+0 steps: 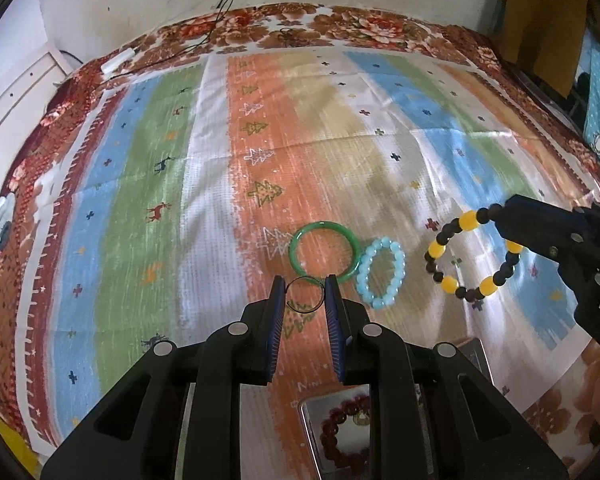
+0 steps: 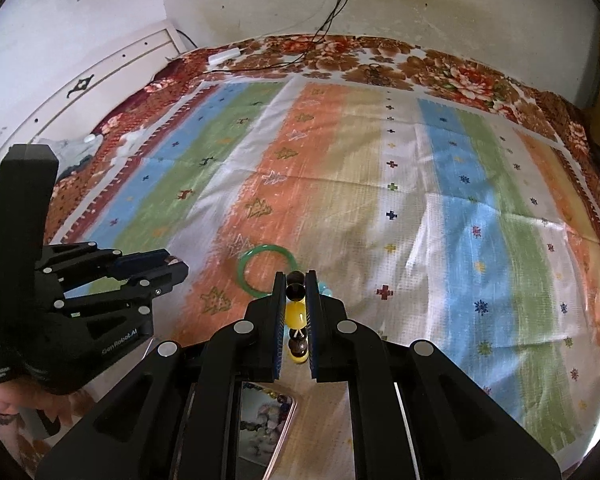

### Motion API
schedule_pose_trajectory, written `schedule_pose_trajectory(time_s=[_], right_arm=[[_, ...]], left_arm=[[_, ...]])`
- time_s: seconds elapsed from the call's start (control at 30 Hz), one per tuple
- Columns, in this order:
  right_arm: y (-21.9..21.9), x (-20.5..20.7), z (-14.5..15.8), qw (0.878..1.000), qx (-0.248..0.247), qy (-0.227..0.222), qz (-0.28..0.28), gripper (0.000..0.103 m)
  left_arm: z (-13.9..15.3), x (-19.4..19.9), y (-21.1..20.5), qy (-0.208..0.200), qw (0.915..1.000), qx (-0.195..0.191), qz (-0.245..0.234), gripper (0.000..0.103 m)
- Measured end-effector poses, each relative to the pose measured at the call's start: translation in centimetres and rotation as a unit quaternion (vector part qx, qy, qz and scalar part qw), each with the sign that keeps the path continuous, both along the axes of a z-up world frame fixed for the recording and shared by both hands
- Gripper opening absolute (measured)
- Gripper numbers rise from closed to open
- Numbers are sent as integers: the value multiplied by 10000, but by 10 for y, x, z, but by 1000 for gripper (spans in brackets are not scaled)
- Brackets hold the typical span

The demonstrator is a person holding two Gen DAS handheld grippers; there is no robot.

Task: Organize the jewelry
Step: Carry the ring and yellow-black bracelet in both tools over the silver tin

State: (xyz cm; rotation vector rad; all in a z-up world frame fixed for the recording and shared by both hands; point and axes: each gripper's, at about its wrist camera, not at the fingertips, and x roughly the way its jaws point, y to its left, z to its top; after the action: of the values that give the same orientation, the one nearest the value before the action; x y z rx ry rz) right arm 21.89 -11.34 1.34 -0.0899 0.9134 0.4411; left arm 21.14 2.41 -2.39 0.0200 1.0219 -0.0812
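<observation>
Clamped jaws: left gripper [image 1: 304, 292] pinches a thin dark wire ring [image 1: 305, 295]; right gripper [image 2: 296, 300] grips a black-and-yellow beaded bracelet [image 1: 474, 255].

Bed [image 1: 380, 24] under striped cloth [image 1: 204, 184], green bangle [image 1: 325, 251], pale blue bead bracelet [image 1: 381, 273] lying touching

Right claw [image 2: 296, 280] clamping beaded bracelet [image 2: 295, 314], green bangle [image 2: 260, 270] beyond

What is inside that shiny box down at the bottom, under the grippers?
The shiny box holds a dark red bead bracelet with a small gold piece beside it. The left gripper covers the rest of the box, so anything else inside is hidden.
</observation>
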Motion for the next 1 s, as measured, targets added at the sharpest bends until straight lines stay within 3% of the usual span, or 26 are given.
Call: schedule_pose_trajectory(time_s=[0.6,0.87,1.0], right_arm=[[-2,-45,17,9989,332,-131,295,10],[-2,-59,17,9988,282,-175,360,10],[-3,-70,18,9984,312,-159,435,10]], left_arm=[[15,-40,0,-285,9978,-594,51,20],[10,-55,-2,-291,9984,-470,80,20],[11,-66,-7,-442,9988,-194,73,20]])
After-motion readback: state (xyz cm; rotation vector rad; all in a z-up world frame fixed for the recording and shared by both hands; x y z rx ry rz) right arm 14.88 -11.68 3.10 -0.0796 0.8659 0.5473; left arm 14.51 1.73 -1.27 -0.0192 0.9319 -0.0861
